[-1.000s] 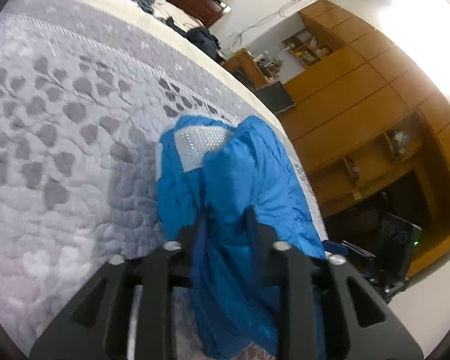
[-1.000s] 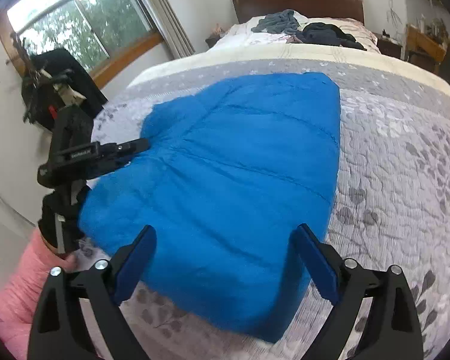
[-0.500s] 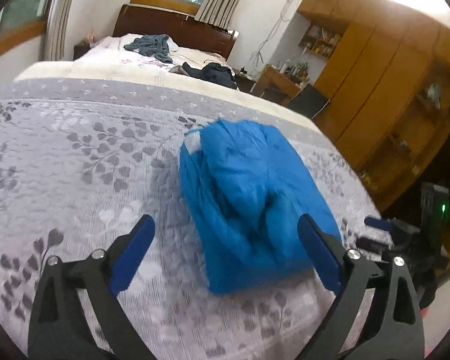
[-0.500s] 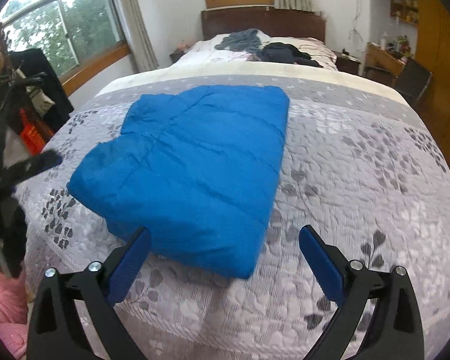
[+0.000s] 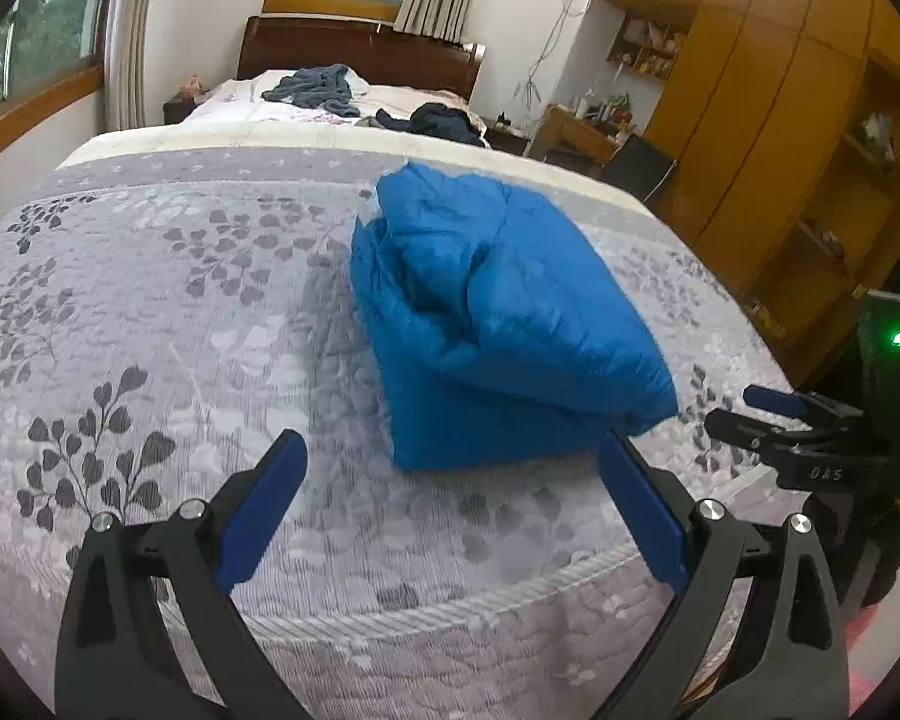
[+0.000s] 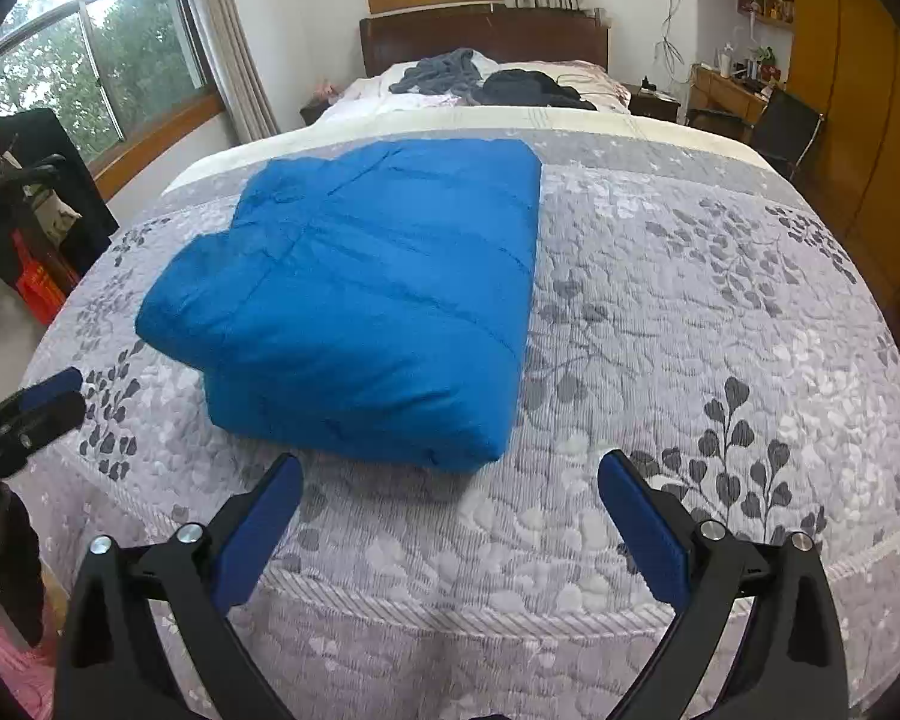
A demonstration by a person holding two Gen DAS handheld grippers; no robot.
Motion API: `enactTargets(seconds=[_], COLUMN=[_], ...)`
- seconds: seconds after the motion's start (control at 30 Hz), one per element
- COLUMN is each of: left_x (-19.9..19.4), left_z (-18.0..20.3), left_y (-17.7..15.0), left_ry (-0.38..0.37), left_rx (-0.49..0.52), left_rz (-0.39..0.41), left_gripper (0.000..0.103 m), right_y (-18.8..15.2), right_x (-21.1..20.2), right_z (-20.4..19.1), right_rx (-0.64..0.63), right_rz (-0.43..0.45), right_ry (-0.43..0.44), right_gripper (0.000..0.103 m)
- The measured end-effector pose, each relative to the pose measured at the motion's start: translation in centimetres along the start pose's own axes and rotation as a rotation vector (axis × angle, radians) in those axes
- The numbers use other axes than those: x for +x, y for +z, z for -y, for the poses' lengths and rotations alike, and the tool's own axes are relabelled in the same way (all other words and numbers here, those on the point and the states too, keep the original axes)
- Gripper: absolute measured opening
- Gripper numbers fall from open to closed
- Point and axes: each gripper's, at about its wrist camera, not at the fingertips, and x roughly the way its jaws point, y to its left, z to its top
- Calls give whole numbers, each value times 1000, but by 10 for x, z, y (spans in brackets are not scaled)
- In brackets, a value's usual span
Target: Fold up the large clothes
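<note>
A blue padded jacket (image 6: 366,294) lies folded into a thick rectangle on the grey leaf-patterned quilt (image 6: 690,360). From the left wrist view the jacket (image 5: 492,312) shows its bunched side. My left gripper (image 5: 450,480) is open, held back from the jacket's near edge, nothing between its fingers. My right gripper (image 6: 450,504) is open too, just short of the jacket's front fold. The right gripper (image 5: 810,444) shows at the right edge of the left wrist view, and the left gripper (image 6: 30,408) at the left edge of the right wrist view.
Dark clothes (image 6: 510,84) lie heaped near the wooden headboard (image 6: 486,30). Wooden cabinets (image 5: 780,120) and a desk (image 6: 732,90) line the right wall. Windows (image 6: 102,60) and a rack with dark items (image 6: 30,192) stand on the left. The quilt's edge (image 6: 480,612) is close below the grippers.
My left gripper let go of the jacket, opened and drew back toward the bed's edge. The right gripper also pulled back. The jacket now rests folded on the quilt.
</note>
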Motion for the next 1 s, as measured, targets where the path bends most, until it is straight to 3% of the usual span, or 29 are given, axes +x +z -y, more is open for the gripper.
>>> enactTargets(seconds=[0.5, 1.0], left_x=[12, 14], left_z=[12, 15], left_y=[-17, -22], left_ry=[92, 99], left_rx=[27, 14], left_rz=[-22, -37], left_gripper=[97, 97], right_y=[-17, -20], right_x=[1, 3], right_z=[10, 8], right_rx=[37, 19], right_rz=[7, 1], right_ry=[-36, -64], right_gripper=[99, 99])
